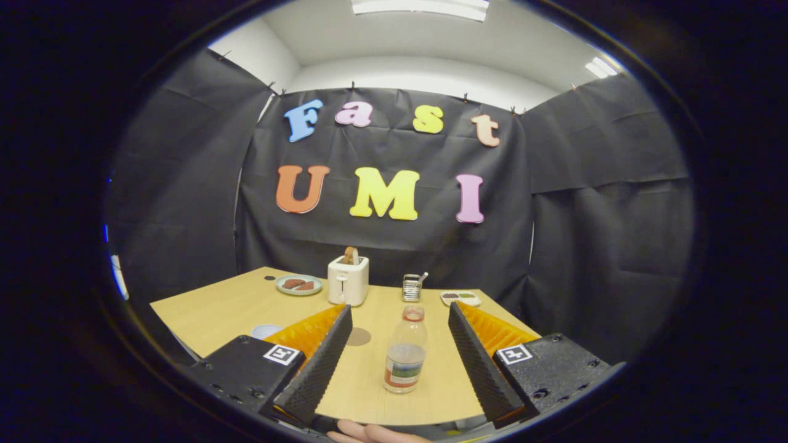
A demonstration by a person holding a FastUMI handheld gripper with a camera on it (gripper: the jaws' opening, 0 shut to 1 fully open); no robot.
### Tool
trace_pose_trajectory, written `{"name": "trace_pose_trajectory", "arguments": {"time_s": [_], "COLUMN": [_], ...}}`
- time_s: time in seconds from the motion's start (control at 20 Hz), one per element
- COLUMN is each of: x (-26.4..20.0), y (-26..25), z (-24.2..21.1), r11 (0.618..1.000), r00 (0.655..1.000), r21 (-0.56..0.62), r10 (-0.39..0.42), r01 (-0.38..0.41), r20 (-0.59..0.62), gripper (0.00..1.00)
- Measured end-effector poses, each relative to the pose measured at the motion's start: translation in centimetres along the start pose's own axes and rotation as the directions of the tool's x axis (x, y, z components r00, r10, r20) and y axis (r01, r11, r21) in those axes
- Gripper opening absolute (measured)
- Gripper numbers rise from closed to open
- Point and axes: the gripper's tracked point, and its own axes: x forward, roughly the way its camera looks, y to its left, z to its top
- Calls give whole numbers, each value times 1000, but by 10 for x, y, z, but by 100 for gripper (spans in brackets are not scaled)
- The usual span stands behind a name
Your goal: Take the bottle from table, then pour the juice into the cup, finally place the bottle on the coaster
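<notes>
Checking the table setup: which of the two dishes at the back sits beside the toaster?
The round plate, just left of the toaster. The divided dish lies apart, right of the small rack. The open gripper flanks the bottle.

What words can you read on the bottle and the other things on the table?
Bottle: it has a label, but it is too blurred to read.
Toaster: no words visible.
Square markers on the gripper: patterns, not words.
The gripper's fingers are open, with the bottle standing between them, untouched.
</notes>
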Motion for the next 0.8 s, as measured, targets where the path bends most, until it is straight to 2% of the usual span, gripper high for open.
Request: {"name": "trace_pose_trajectory", "arguments": {"time_s": [0.3, 0.8], "x": [18, 43], "y": [-7, -22], "z": [-32, -71], "r11": [998, 999], "r00": [998, 999], "r21": [57, 18], "r10": [7, -44], "r01": [-3, 45], "r20": [-65, -28], "gripper": [100, 100]}}
